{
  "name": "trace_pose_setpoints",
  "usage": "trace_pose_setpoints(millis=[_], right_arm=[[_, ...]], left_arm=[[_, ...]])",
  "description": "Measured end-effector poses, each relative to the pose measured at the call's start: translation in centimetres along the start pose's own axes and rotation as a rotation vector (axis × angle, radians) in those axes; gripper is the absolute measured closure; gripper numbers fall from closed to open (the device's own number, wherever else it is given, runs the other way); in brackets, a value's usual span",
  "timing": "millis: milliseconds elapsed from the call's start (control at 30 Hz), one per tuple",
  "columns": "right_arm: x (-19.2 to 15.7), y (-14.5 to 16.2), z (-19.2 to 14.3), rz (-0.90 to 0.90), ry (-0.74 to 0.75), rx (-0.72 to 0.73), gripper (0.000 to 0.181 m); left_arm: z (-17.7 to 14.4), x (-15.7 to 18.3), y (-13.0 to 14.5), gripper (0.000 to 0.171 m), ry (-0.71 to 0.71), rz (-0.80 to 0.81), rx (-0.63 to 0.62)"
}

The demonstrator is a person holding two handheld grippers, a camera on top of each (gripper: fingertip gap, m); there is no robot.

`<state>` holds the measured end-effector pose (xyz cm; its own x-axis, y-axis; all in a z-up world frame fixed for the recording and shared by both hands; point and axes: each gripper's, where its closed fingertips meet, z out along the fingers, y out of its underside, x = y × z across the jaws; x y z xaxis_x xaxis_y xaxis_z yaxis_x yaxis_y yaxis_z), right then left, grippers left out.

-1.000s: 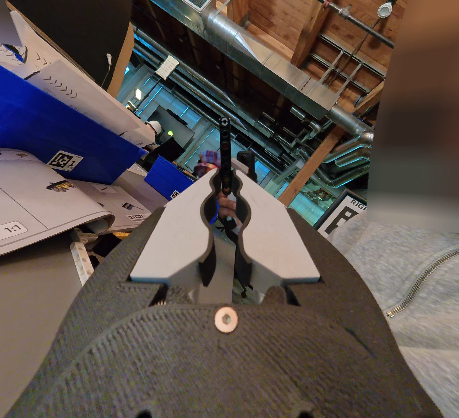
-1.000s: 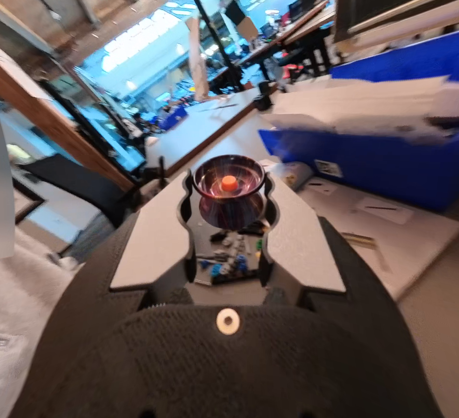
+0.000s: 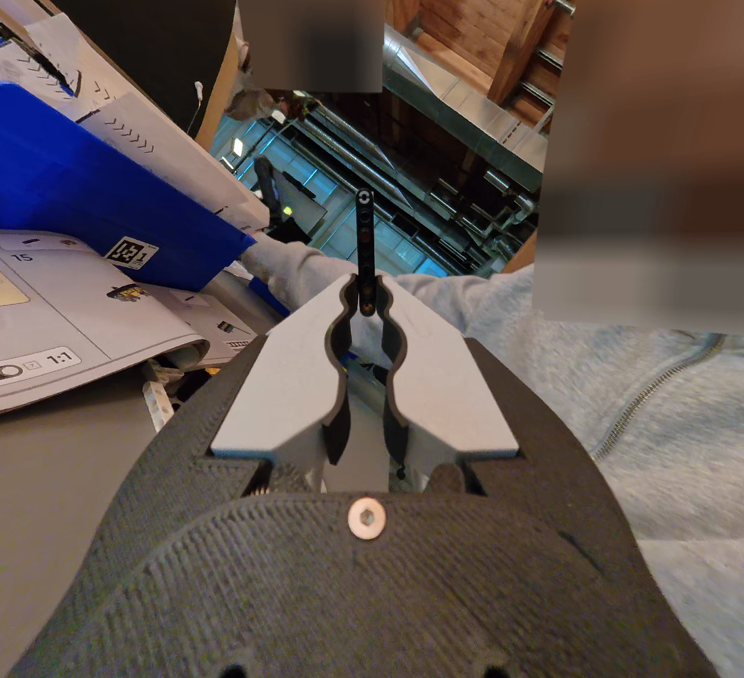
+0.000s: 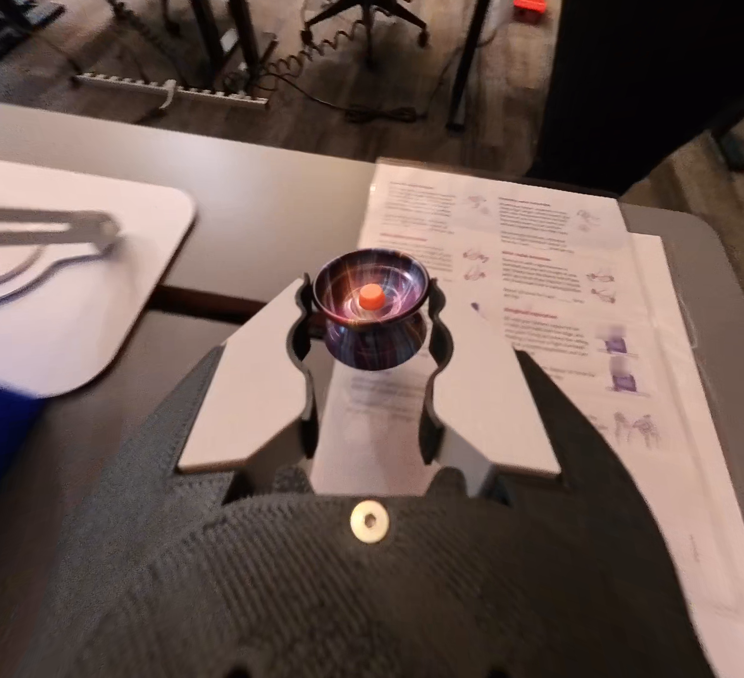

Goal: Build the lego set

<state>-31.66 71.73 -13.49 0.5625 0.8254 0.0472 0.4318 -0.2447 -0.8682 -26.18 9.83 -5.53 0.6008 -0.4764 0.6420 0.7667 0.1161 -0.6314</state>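
The right tongs have swung away from the view across the room and the blue bin and now tilt down over the desk, above a printed sheet with small drawings; the picture is smeared, so they are probably moving. The left tongs have turned a little too, so that a grey sleeve and a zipped grey top now fill the ground behind their tips. Since neither pair has let go, this looks like the two parts being carried toward each other before joining, not a finished step. The left tongs are drawn almost together, pinching the lower end of a thin black beam with a row of holes, which stands straight up out of the tips toward the ceiling. The right tongs are set about half apart and grip a dark purple dish-shaped piece by its sides, its open face up and an orange peg in its centre. A booklet lies open on the desk beside a blue bin.
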Motion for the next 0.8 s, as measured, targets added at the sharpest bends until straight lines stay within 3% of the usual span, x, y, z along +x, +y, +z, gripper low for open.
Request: trace_pose_setpoints(millis=[200,400,567,700,800], right_arm=[[4.5,1.6,4.2,0.104,0.088,-0.059,0.124],[5.5,1.8,3.1,0.049,0.147,-0.054,0.117],[2.5,-1.5,-2.5,0.036,0.087,0.032,0.109],[-1.9,-3.0,-9.6,-0.131,0.036,0.086,0.109],[-6.5,-2.4,-15.7,-0.194,-0.059,0.134,0.108]], left_arm=[[0.7,-0.9,0.4,0.166,-0.01,-0.001,-0.025],[1.1,-0.9,0.6,0.166,0.011,-0.02,-0.038],[0.8,0.1,0.5,0.165,0.025,-0.022,-0.039],[0.5,0.7,0.8,0.165,0.024,-0.035,-0.067],[0.5,0.7,1.2,0.165,0.009,-0.028,-0.086]])
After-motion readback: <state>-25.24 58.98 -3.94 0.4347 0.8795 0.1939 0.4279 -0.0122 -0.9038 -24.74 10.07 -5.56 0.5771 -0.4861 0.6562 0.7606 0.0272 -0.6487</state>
